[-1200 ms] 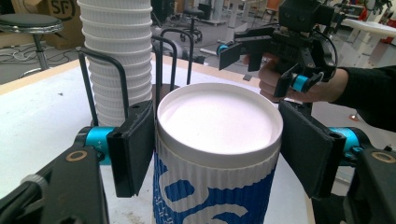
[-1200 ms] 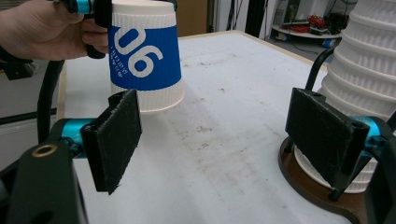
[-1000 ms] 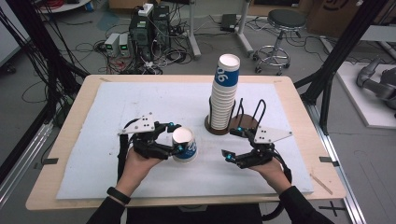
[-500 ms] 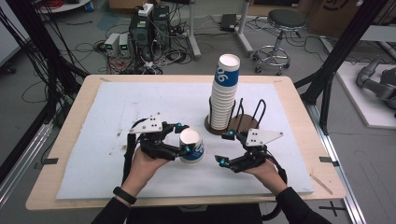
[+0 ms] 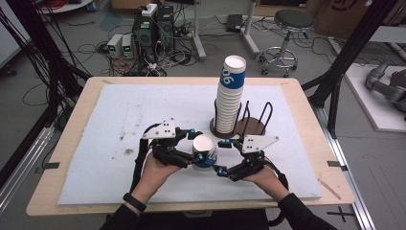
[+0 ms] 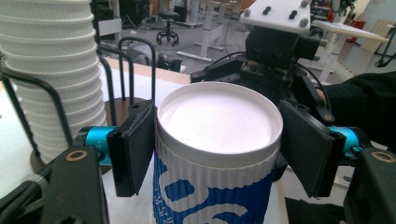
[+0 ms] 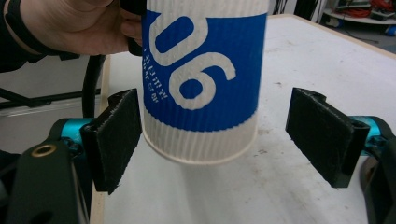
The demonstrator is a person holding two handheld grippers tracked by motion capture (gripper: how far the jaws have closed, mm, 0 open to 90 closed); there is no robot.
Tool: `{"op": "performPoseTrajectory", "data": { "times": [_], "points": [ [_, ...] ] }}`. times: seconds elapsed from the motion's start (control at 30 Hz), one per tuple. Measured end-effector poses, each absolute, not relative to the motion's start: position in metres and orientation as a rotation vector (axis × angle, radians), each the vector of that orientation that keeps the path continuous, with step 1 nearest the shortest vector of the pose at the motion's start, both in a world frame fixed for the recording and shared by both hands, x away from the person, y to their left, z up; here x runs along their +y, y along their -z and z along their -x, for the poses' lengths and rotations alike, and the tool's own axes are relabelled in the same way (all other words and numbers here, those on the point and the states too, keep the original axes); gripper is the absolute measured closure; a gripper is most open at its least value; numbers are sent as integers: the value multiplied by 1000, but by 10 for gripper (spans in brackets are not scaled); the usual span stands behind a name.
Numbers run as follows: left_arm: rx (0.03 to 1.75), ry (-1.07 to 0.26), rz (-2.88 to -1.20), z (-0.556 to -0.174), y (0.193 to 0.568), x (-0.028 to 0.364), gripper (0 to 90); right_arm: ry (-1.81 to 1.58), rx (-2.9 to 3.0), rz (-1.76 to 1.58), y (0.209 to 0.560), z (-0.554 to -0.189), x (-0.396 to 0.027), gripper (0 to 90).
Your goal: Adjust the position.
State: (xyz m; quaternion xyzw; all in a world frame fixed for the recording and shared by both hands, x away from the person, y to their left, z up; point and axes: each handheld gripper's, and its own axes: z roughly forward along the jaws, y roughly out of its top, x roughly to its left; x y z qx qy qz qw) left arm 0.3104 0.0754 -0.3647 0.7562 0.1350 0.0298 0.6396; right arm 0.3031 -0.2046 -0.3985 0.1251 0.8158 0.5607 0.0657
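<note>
The left gripper [image 5: 194, 147] clamps a cup [image 5: 205, 152] just under its rim, one black pad on either side; in the left gripper view the pad at left [image 6: 135, 145] presses the ribbed wall, and the other sits at the rim's far edge. The right gripper [image 5: 223, 156] is spread wide around the cup's lower end; its pads [image 7: 114, 135] stand clear of the wall on both sides, touching nothing.

The cup is white ribbed paper with a blue band bearing large white figures that read "06" in the right gripper view, with a line of small print beside them, too fine to read. It is held off the mat [image 5: 115, 120], tilted, its base [image 7: 201, 151] clear of the surface. Its mouth is a smooth rolled rim.

Behind it, a tall stack [image 5: 229, 100] of the same cups stands in a black wire holder [image 5: 258, 117] on a round dark base. The top one shows the blue mark; the count cannot be told. The mat is pale, rough and speckled, lying on a wooden table [image 5: 86, 103].
</note>
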Motion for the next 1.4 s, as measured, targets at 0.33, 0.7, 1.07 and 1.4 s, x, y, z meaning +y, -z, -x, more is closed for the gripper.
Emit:
{"op": "performPoseTrajectory", "data": {
  "times": [0.33, 0.7, 1.07, 1.4],
  "points": [
    [279, -79, -1727, -305, 365, 63, 302, -1697, 2498, -364, 402, -301, -194, 189],
    [279, -94, -1704, -302, 367, 59, 304, -1711, 2524, -388, 403, -303, -191, 187],
    [273, -88, -1691, -302, 367, 59, 302, -1678, 2532, -337, 401, -303, -192, 233],
    [241, -43, -1844, -305, 356, 57, 240, -1584, 2570, -271, 393, -303, -195, 256]
  ]
}}
